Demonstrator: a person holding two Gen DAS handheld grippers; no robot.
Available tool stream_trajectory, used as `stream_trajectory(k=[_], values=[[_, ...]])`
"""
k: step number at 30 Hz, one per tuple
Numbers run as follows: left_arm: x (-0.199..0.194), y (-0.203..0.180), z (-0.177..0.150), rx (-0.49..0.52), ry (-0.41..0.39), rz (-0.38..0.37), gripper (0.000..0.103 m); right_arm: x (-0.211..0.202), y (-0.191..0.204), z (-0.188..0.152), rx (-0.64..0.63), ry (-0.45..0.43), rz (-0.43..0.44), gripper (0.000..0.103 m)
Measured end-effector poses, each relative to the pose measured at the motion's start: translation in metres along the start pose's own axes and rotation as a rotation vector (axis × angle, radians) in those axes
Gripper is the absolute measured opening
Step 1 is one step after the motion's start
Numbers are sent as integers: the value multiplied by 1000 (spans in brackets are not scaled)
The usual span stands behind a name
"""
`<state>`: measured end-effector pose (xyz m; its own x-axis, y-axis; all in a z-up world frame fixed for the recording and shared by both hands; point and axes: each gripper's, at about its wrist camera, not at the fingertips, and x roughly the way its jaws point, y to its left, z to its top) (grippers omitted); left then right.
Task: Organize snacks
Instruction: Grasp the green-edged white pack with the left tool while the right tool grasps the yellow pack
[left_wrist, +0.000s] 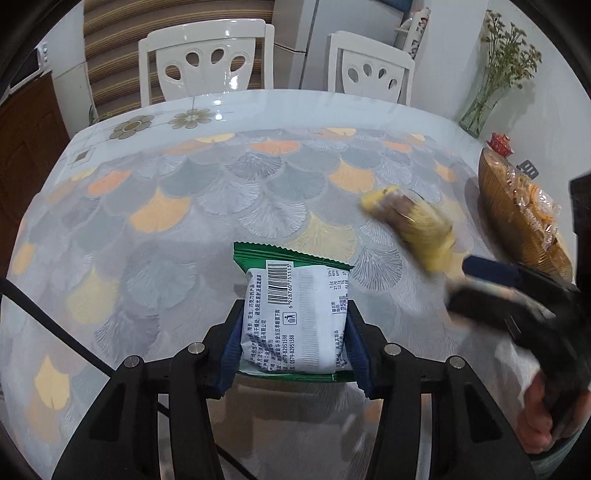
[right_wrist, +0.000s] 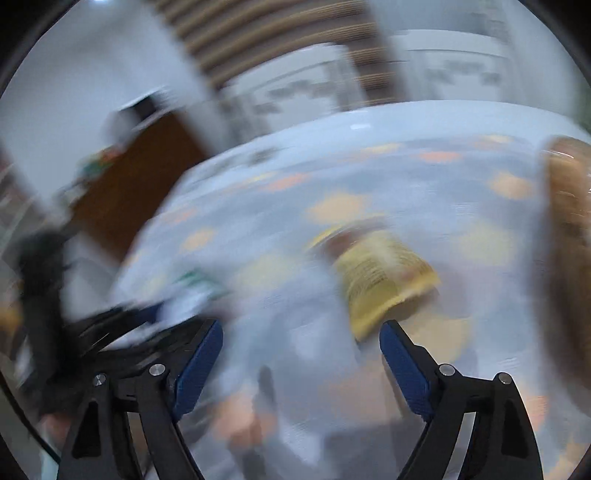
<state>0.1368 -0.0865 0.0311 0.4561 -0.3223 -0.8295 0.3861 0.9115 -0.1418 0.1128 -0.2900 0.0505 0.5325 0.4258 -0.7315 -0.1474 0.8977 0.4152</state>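
My left gripper (left_wrist: 293, 314) is shut on a white and green snack packet (left_wrist: 295, 321), barcode side up, held just above the table. A yellow snack packet (left_wrist: 413, 221) lies on the tablecloth to the right; it is blurred in both views and shows in the right wrist view (right_wrist: 384, 280) too. My right gripper (right_wrist: 301, 332) is open and empty, just short of the yellow packet, in fast motion. It shows blurred in the left wrist view (left_wrist: 480, 273). The left gripper and green packet (right_wrist: 192, 291) appear smeared at the left of the right wrist view.
A golden basket (left_wrist: 517, 229) holding wrapped snacks stands at the table's right edge, also in the right wrist view (right_wrist: 569, 236). A glass vase (left_wrist: 484, 107) with dried flowers stands at the back right. Two white chairs (left_wrist: 207, 62) stand behind the table (left_wrist: 184, 206).
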Motion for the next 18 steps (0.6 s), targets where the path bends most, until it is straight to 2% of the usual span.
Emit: stream_trajectory(k=[2, 3, 5, 11, 14, 15, 17, 18], values=[[-5, 4, -3, 3, -2, 1, 47, -12, 12, -5, -81, -14, -51, 86], [-7, 5, -4, 3, -4, 1, 47, -19, 11, -4, -111, -26, -137, 86], [-9, 7, -4, -2, -9, -1, 48, -23, 8, 0, -121, -36, -228, 87], [-11, 4, -4, -5, -18, -15, 48, 4, -13, 25, 0, 52, -224, 87], [-12, 3, -7, -3, -13, -9, 48, 29, -14, 34, 20, 68, -268, 85], [-13, 3, -8, -4, -10, -10, 48, 34, -16, 35, 29, 65, -274, 82], [-16, 2, -10, -1, -9, -9, 48, 45, -15, 37, 29, 63, -281, 59], [-18, 1, -12, 1, -10, -8, 48, 50, -15, 38, 24, 62, -306, 55]])
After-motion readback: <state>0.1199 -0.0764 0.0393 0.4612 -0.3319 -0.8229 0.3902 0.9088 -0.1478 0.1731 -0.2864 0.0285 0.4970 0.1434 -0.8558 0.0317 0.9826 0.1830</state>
